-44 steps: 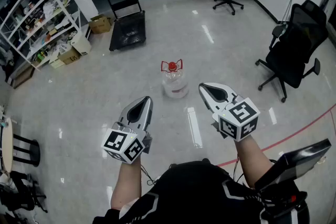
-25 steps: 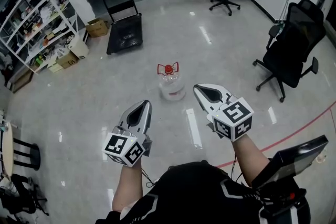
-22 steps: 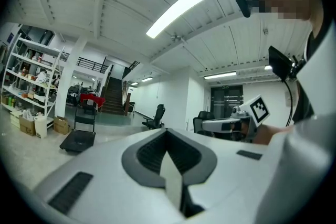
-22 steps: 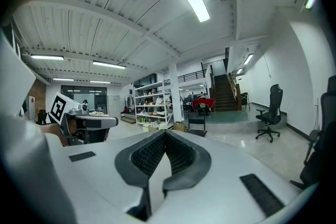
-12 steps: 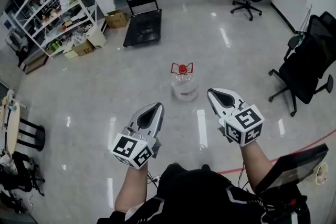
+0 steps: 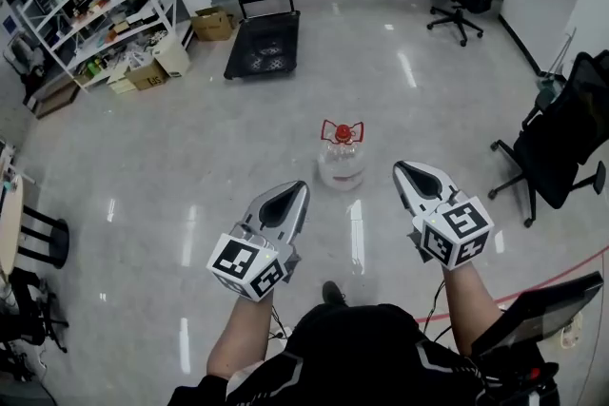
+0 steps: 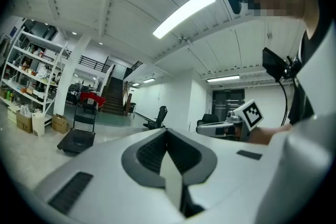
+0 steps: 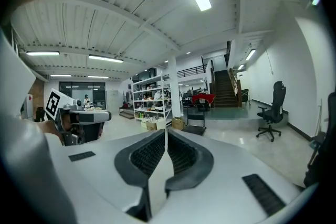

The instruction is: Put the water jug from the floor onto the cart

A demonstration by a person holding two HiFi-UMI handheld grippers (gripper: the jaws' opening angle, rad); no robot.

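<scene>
Leftward, cluttered shelving (image 6: 90, 9) along the floor's (image 6: 143, 166) far-left edge, then black cart (image 6: 265, 45) parked near the far edge. Nearer, left gripper (image 6: 298, 190) held level, jaws pressed together on nothing. Mid-floor, beyond and between both grippers, water jug (image 6: 342, 164) upright, red-capped. Right gripper (image 6: 401, 170) likewise closed, holding nothing. Office chair (image 6: 557, 147) by the right edge.
</scene>
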